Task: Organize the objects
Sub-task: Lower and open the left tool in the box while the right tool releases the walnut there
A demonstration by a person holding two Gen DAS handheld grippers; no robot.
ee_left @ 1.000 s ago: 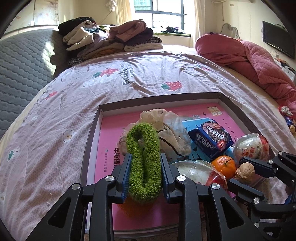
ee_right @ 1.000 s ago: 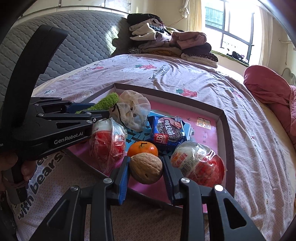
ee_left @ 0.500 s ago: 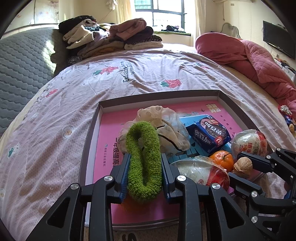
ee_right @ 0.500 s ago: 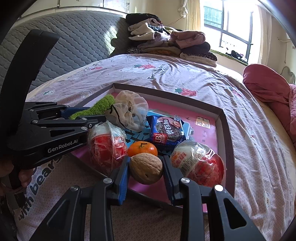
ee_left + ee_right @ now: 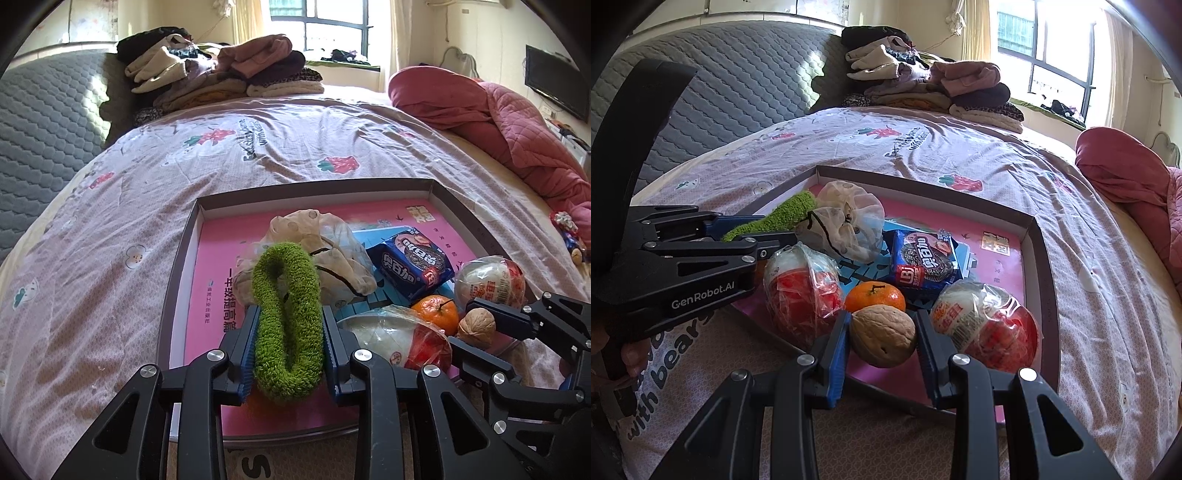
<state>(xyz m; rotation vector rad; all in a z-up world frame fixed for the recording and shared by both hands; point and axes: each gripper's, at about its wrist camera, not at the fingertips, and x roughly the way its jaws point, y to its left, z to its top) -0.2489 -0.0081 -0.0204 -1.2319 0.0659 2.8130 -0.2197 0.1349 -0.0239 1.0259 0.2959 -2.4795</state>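
My left gripper (image 5: 288, 325) is shut on a fuzzy green scrunchie (image 5: 286, 321) above the front left of a shallow box (image 5: 184, 258) with a pink floor on the bed. My right gripper (image 5: 881, 332) is shut on a walnut (image 5: 882, 339) over the box's front edge. The walnut also shows in the left wrist view (image 5: 476, 326). In the box lie a beige mesh bag (image 5: 325, 254), a blue cookie packet (image 5: 923, 264), a tangerine (image 5: 875, 295) and two wrapped red-and-white balls (image 5: 801, 291) (image 5: 990, 328).
The box sits on a pink patterned bedsheet (image 5: 110, 258). A pile of folded clothes (image 5: 221, 77) lies at the far end, a red quilt (image 5: 498, 122) at the right, and a grey padded headboard (image 5: 44, 129) at the left.
Both grippers have drawn back a little toward the near edge of the box, each still holding its object.
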